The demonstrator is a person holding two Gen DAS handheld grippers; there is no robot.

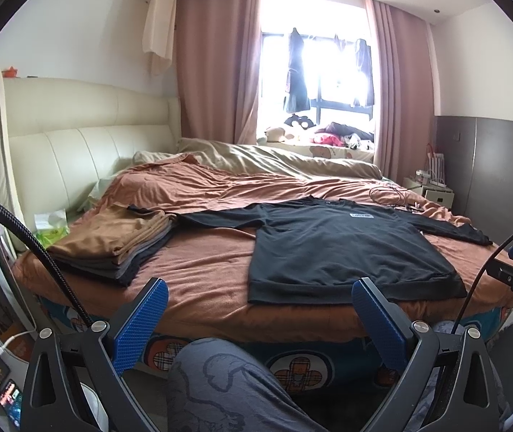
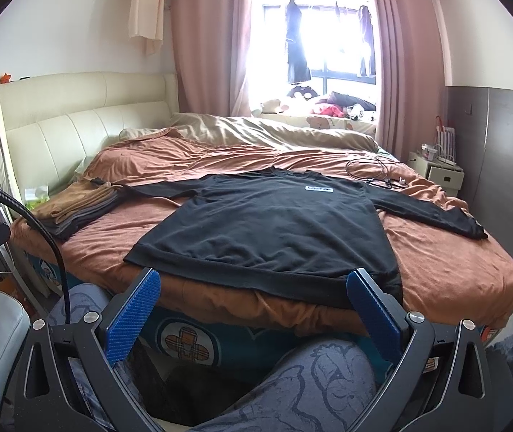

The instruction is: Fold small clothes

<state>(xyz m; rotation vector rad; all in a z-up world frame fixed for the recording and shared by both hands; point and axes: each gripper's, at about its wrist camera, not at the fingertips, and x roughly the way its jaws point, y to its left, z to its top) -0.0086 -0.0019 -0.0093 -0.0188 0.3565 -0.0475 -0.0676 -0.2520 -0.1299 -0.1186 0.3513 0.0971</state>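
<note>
Shirt: your black long-sleeved shirt (image 2: 263, 223) lies flat on the bed (image 2: 454, 270), sleeves spread left and right, hem at the near edge.
Left gripper (image 1: 260, 309): jaws released, holding nothing, just short of the hem's left corner.
Right gripper (image 2: 252, 298): jaws spread wide too, empty, hem dead ahead.
Axis: collar points away from you, sleeves run crosswise.
Nearer: the right looks closer to the cloth.
Stack: folded clothes (image 1: 112, 244) wait at far left.
</note>
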